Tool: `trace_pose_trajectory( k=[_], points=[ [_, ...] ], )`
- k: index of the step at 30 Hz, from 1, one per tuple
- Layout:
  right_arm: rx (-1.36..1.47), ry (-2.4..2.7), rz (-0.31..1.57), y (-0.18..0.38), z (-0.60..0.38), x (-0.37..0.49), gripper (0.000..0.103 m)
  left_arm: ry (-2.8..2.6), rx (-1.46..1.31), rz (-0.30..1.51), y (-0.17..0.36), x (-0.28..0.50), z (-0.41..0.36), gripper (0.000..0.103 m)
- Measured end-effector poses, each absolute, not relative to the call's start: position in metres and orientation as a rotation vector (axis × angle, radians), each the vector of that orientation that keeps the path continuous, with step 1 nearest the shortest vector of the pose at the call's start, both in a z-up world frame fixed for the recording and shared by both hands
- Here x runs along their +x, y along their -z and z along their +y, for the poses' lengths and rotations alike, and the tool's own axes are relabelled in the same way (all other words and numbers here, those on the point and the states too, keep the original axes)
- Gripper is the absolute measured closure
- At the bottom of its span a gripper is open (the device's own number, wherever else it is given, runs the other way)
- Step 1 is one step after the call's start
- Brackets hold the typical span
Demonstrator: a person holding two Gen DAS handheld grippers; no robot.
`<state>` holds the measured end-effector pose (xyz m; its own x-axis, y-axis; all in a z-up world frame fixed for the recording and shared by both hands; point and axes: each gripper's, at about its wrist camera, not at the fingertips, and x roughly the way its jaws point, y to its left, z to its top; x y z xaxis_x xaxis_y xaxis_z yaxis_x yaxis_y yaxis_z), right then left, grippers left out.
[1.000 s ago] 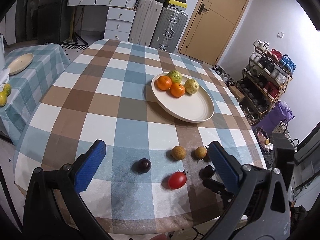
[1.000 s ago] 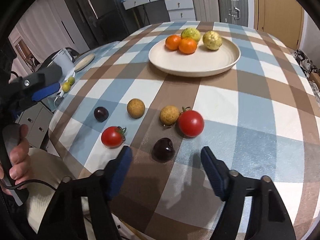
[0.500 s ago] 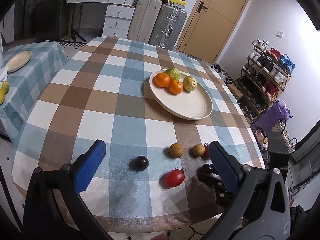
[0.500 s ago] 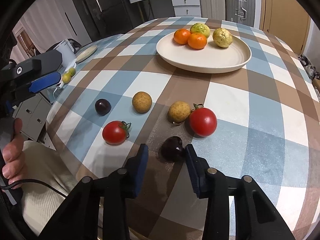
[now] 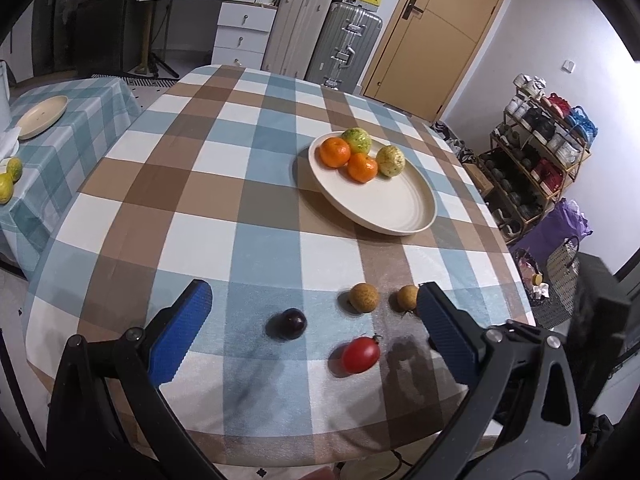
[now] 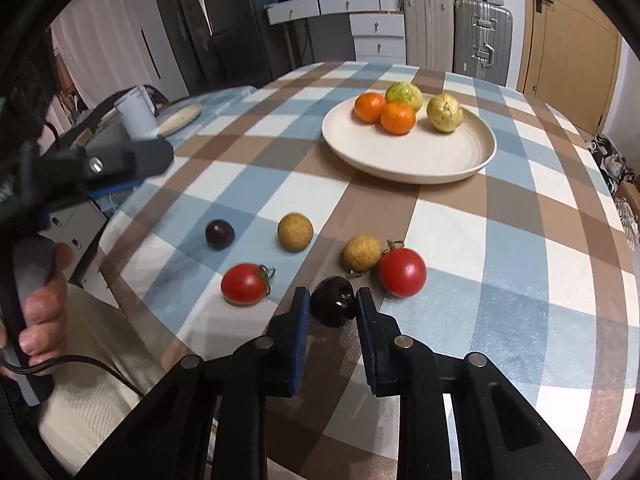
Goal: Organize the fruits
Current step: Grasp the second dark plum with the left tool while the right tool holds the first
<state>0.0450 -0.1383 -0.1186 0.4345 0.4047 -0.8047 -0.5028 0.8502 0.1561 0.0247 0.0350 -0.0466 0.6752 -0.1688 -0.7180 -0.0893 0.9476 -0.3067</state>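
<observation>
Right gripper (image 6: 333,306) clamped on dark plum (image 6: 333,306), plum squarely between both pads, low over the table (image 6: 520,280) near a tomato (image 6: 402,273). Left gripper (image 5: 316,322) spread wide, holding nothing.

You will find no readable text, label, brand, number or sign here; the stacked boxes above the grey hard-shell suitcases (image 5: 344,46) carry markings too small and blurred to make out.

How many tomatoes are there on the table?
2. One tomato lies beside a brown fruit, right of the right gripper; the other tomato lies left of that gripper. None appears hidden.
</observation>
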Motion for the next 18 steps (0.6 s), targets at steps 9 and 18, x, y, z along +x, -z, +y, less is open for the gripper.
trace_pose_trajectory(
  k=[9,18],
  points=[
    [-0.033,-0.566,0.917,0.098,-0.158,0.041,0.079,0.024,-0.28,0.918,0.064,0.037,0.053,0.001],
    [0.005,-0.574,0.891,0.089,-0.165,0.039,0.079,0.048,-0.31,1.023,0.091,0.05,0.047,0.001]
  ],
)
